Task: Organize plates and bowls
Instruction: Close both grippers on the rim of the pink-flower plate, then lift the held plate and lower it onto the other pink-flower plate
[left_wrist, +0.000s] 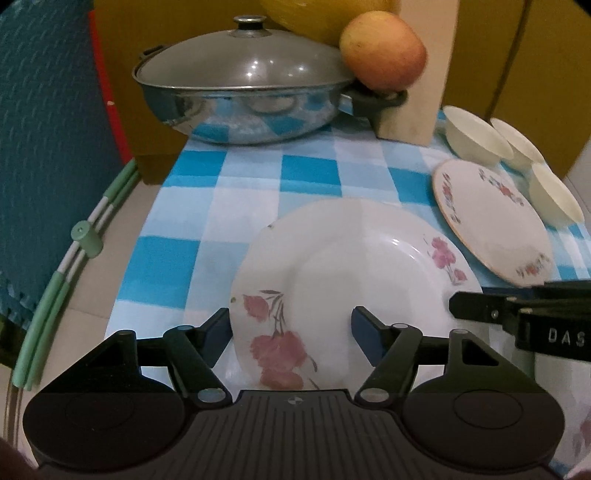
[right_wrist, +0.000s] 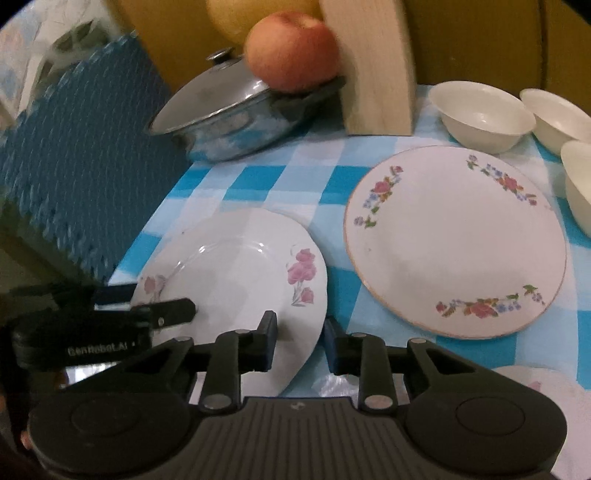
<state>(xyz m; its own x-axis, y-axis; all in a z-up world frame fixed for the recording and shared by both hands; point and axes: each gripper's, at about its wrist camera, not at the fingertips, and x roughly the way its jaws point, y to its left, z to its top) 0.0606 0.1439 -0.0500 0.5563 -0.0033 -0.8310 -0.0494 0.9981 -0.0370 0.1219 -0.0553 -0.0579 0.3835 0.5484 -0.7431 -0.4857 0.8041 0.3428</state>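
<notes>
A white plate with pink flowers (left_wrist: 332, 266) (right_wrist: 236, 266) lies near the front of the blue checked cloth (left_wrist: 240, 192). My left gripper (left_wrist: 291, 328) is open and straddles its near left rim: one finger sits outside the edge, the other over the plate's inside. My right gripper (right_wrist: 301, 343) is shut on the plate's right rim, one pad on top and one beyond the edge. A second plate (left_wrist: 491, 218) (right_wrist: 454, 240) with a gold rim and many-coloured flowers lies flat to the right. Three cream bowls (left_wrist: 476, 136) (right_wrist: 480, 114) stand behind it.
A steel pot with a lid (left_wrist: 240, 92) stands at the back, with an apple (left_wrist: 382, 51) on its handle and a wooden board (left_wrist: 417, 92) upright beside it. A blue foam mat (left_wrist: 37, 147) and green-white rods (left_wrist: 74, 251) border the left side.
</notes>
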